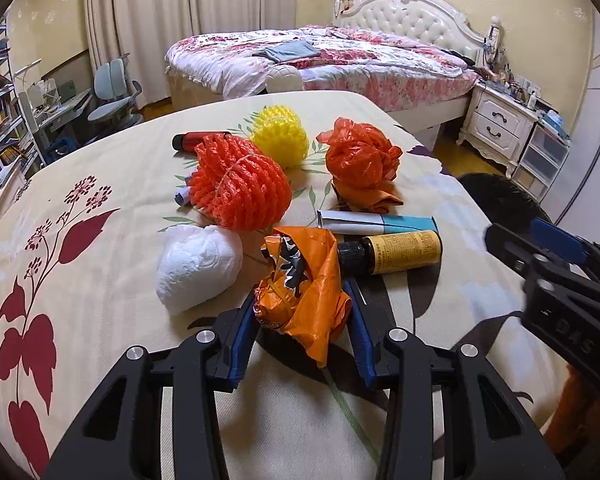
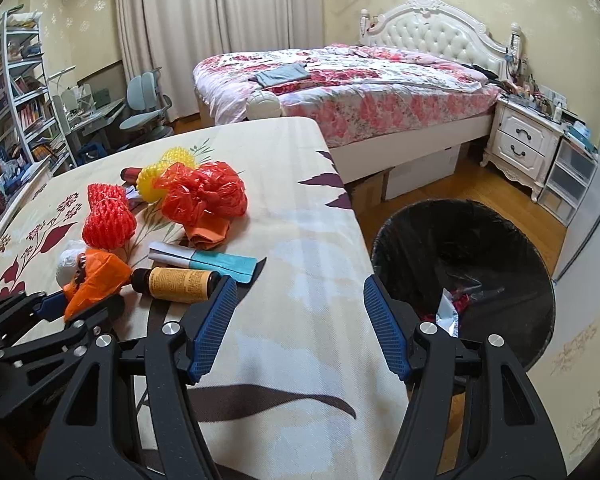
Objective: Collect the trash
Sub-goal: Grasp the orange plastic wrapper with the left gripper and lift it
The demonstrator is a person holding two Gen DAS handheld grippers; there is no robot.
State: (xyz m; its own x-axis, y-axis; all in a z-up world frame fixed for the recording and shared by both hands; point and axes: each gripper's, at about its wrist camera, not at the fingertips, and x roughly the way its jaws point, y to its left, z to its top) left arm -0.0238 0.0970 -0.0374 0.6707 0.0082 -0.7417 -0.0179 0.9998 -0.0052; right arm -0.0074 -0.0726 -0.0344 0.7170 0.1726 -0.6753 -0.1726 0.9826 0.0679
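While our left gripper (image 1: 302,308) reaches over the table (image 1: 100,300), its two blue fingers (image 1: 242,340) sit on either side of a crumpled orange wrapper (image 1: 304,292). We see both pads touching the wrapper's sides, so the jaws pinch it, and its lower edge rests on the flowered cloth. In the right wrist view the same wrapper (image 2: 96,276) lies at the near left of the pile, with the left gripper (image 2: 60,304) closed about it.

Just behind the wrapper lies a brown bottle (image 1: 392,254) with a yellow label, on its side, its black cap touching the wrapper. Beyond the bottle lies a white and teal tube (image 1: 376,222). To the wrapper's left we see a white wad (image 1: 198,266), close beside it. Farther back sit an orange net ball (image 1: 238,182), a yellow net ball (image 1: 280,134), a red plastic bag (image 1: 360,156) and a dark red tube (image 1: 198,140).

Our right gripper (image 2: 300,324) hangs over the table's right edge with its jaws spread wide and nothing between them. Its left finger (image 2: 214,328) is just beside the bottle (image 2: 176,284). Right of the table, lower down, stands a black bin (image 2: 480,240) on the wooden floor, with some scraps inside. A bed (image 2: 360,80) fills the background.
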